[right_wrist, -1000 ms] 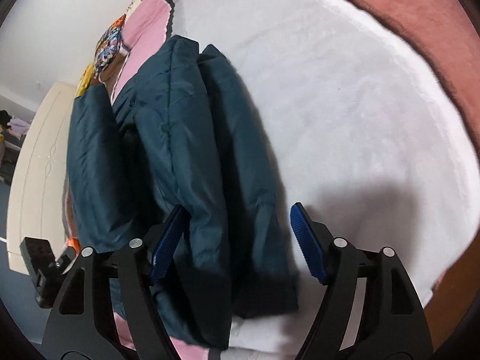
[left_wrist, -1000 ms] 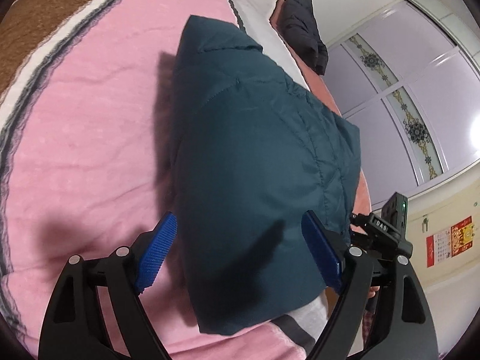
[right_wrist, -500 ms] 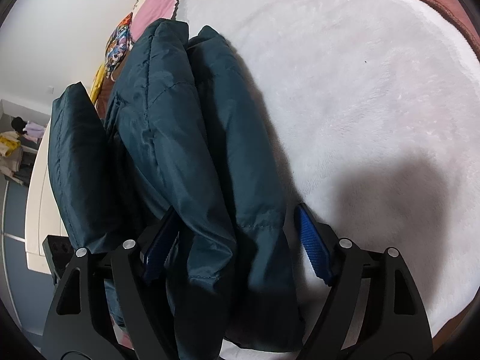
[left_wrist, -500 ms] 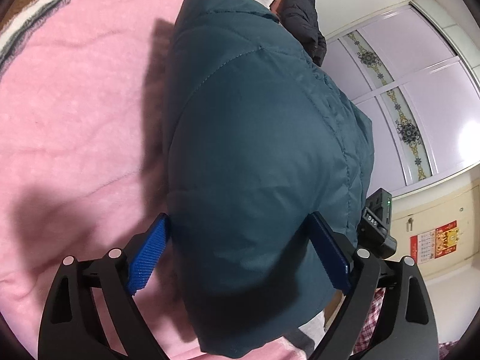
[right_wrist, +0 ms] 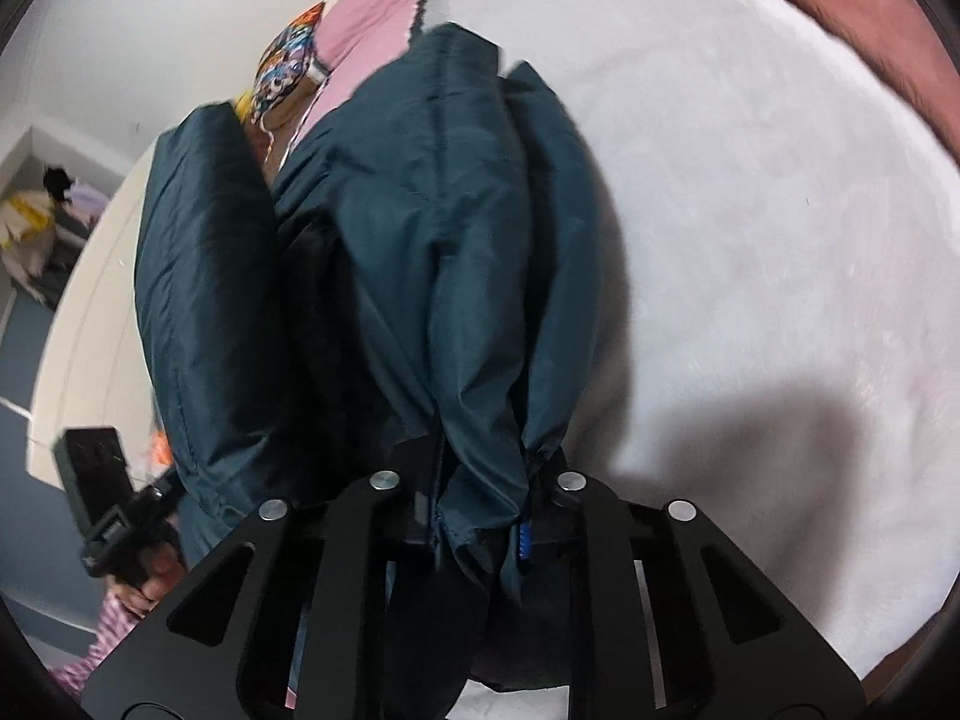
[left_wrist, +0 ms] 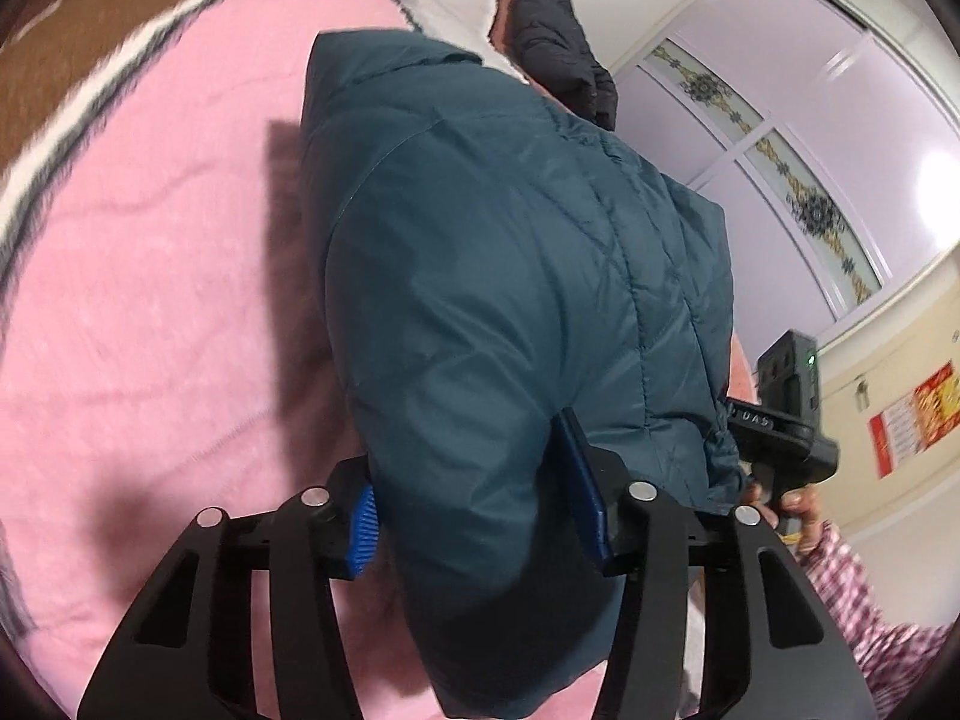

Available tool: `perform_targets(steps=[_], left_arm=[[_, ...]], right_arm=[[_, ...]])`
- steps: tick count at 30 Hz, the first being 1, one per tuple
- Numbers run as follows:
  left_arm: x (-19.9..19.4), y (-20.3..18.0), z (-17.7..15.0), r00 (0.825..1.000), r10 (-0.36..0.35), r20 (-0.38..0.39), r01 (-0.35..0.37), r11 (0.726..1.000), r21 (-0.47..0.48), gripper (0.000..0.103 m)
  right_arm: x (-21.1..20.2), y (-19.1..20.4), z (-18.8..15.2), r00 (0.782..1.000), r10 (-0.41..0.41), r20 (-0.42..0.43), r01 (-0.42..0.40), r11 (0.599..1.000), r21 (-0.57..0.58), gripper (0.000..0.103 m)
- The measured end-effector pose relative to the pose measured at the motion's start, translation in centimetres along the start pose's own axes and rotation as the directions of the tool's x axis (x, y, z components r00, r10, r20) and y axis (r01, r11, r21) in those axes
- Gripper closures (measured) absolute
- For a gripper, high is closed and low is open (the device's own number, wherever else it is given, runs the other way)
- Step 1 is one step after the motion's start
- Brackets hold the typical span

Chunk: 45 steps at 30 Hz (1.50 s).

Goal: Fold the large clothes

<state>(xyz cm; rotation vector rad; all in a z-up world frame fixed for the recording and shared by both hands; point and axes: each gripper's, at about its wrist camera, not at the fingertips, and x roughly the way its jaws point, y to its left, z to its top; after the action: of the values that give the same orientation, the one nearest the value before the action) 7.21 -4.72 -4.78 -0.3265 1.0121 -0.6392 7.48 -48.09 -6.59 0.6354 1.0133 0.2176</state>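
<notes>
A folded dark teal puffer jacket (left_wrist: 510, 276) lies on the bed, partly lifted at its near edge. My left gripper (left_wrist: 474, 510) is shut on one end of the jacket, its blue pads pressing into the padded fold. My right gripper (right_wrist: 480, 528) is shut on the other end of the jacket (right_wrist: 432, 252), pinching several bunched layers. The right gripper's body (left_wrist: 780, 420) shows at the right in the left wrist view; the left gripper's body (right_wrist: 102, 498) shows at the lower left in the right wrist view.
A pink blanket (left_wrist: 150, 300) with a brown border covers the bed on the left side; a white fleece (right_wrist: 750, 240) covers it on the right side. A black garment (left_wrist: 558, 42) lies at the far end. A wardrobe (left_wrist: 810, 120) stands behind.
Both grippers moved onto the jacket's ends and closed from open to shut on it. The jacket's gripped edges have bunched up and lifted a little.
</notes>
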Motion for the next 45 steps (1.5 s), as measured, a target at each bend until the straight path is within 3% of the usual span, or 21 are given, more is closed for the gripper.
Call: perform_targets(steps=[12, 24, 32, 35, 39, 45], left_arm=[[-5.0, 2.7, 4.1, 0.986, 0.120, 0.115, -0.128, 0.990, 0.063, 0.056], [-8.4, 9.0, 4.9, 0.963, 0.212, 0.165, -0.213, 0.977, -0.016, 0.057], [-7.9, 10.3, 3.8, 0.964, 0.211, 0.162, -0.201, 0.977, -0.073, 0.050], [-8.1, 10.1, 3.9, 0.955, 0.251, 0.158, -0.241, 0.967, -0.081, 0.043], [-8.7, 9.8, 4.0, 0.949, 0.279, 0.149, -0.267, 0.959, -0.094, 0.040], [-10.1, 9.0, 3.6, 0.938, 0.296, 0.178, -0.284, 0.955, -0.092, 0.037]], right_arm=[[2.7, 7.3, 0.4, 0.999, 0.029, 0.014, -0.026, 0.985, -0.170, 0.088], [7.9, 14.5, -0.7, 1.000, -0.008, -0.023, 0.001, 0.952, -0.305, 0.089], [9.9, 14.0, -0.5, 0.998, -0.046, -0.045, 0.035, 0.974, -0.223, 0.087], [9.7, 13.7, -0.1, 0.998, -0.043, -0.049, 0.034, 0.983, -0.179, 0.081], [9.1, 13.3, 0.2, 0.998, -0.028, -0.064, 0.021, 0.993, -0.114, 0.071], [6.4, 11.9, 0.2, 0.999, 0.015, -0.043, -0.016, 0.999, -0.038, 0.065]])
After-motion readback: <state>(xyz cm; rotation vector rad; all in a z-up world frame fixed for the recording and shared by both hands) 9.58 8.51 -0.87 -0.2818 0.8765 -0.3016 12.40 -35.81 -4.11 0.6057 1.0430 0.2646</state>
